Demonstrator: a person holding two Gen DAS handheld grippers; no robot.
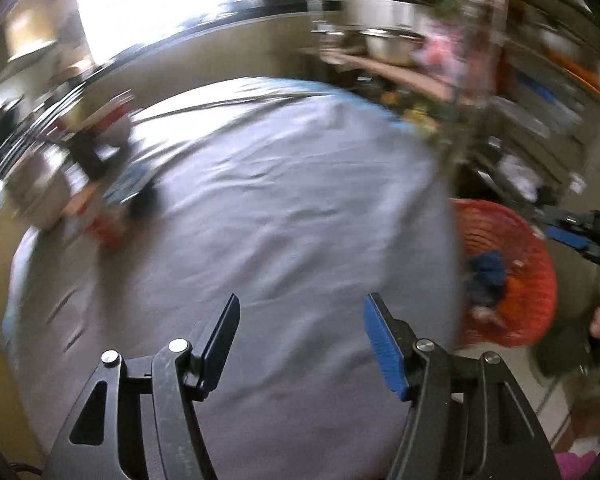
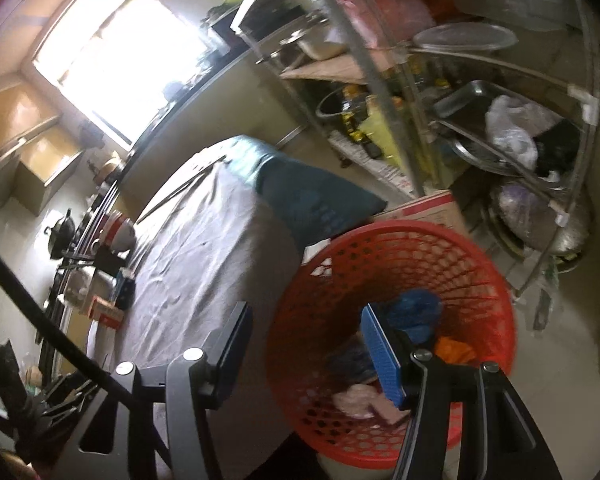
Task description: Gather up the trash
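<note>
A: Item one, tools. How are they standing?

B: Two grippers. The left gripper (image 1: 300, 340) is hanging over the grey cloth (image 1: 260, 200) with its jaws parted about halfway and nothing between them. The right gripper (image 2: 304, 348) is hovering at the rim of the red basket (image 2: 480, 280), jaws likewise parted and gripping nothing.

A: Item two, trash collected?

B: Lying in the one basket: a blue crumpled piece (image 2: 416, 312), an orange scrap (image 2: 454, 350), a pale pink wad (image 2: 356, 400). At least three; a darker bit beside them is too blurred to count.

A: Trash remaining?

B: Judging loosely, the candidates are sitting at the table's far-left edge: an orange-red carton (image 2: 106, 312) and a small dark box (image 2: 126, 290), among bowls and pots. The left view is smearing them badly.

A: The relation that matters?

B: That cluster is lying ahead and to the left of both tools, well apart from the basket, which is standing off the table's right side. The left gripper is looking like the nearer one. The carton's long axis is running roughly along the table edge.
</note>
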